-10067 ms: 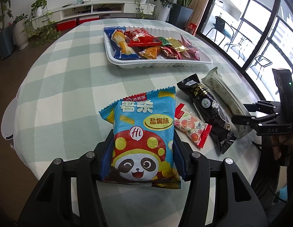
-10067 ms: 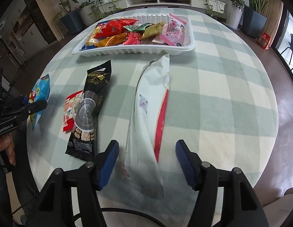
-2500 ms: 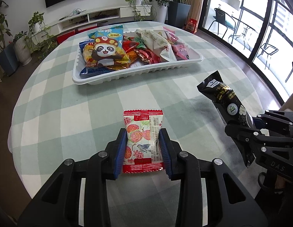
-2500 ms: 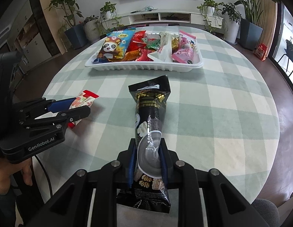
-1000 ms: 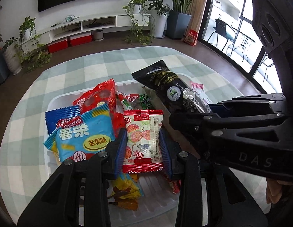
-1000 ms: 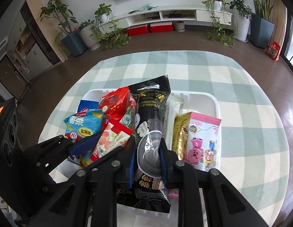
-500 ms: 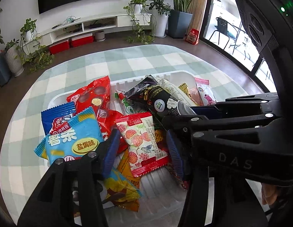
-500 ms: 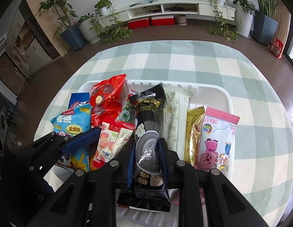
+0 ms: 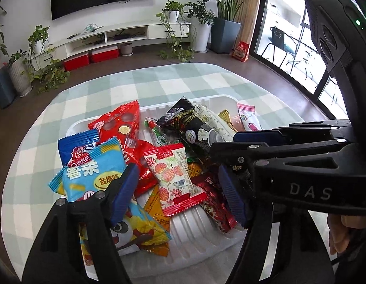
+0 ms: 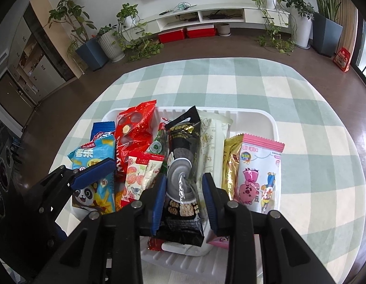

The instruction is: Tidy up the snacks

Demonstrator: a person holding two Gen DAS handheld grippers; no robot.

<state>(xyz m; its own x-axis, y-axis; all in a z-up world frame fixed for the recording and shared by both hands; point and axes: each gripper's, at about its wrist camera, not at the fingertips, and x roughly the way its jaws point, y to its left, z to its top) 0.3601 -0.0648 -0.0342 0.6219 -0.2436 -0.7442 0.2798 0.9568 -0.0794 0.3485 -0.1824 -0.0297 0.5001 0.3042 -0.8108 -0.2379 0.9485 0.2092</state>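
Left wrist view: the left gripper is seen with its jaws opening, and the red-and-white fruit packet that was clamped between them a second ago now lies loose on the heap of snacks in the white tray, near the middle — the blue pads stand clear of it on either side. The blue panda chip bag lies to the left of it, partly under the left finger, with a red bag farther back. The right gripper crosses the right side of the picture, above the black packet.

Right wrist view: the right gripper's jaws are opening too, and the black packet is no longer pinched at its clear window as it was half a second ago. It lies lengthwise in the tray between a white packet and the fruit packet, with the pads just beside it. A pink packet lies to the right. The left gripper shows at the left, over the panda bag.

Both packets have thus been set down in the tray. No snack is seen on the checked tablecloth in either view, so the sorting is judged to be nearly or wholly done — only the lifting away of both grippers seems left.
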